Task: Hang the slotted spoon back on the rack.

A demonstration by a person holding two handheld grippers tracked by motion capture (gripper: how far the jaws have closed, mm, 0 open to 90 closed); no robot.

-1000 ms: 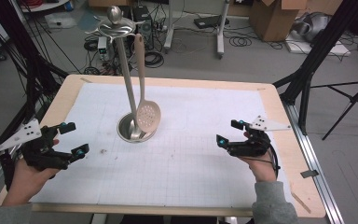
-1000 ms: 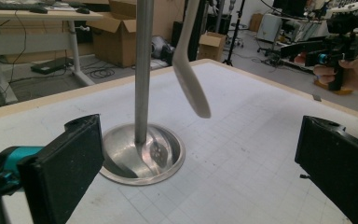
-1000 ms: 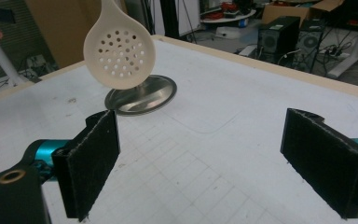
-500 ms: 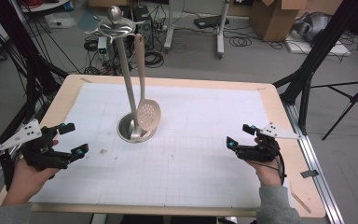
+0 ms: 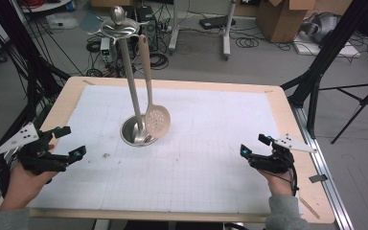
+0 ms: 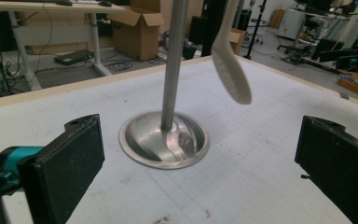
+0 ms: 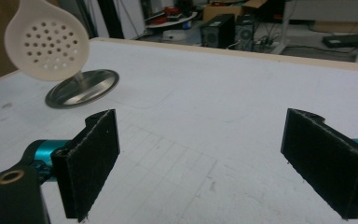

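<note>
The slotted spoon (image 5: 153, 112) hangs upright from the metal stand (image 5: 127, 72) mid-surface, at two o'clock from the nearer left claw (image 5: 69, 141) and ten o'clock from the right claw (image 5: 255, 144), both released

Beige perforated skimmer (image 5: 156, 120), silver stand (image 5: 135, 130), white gridded mat (image 5: 211, 143)
</note>
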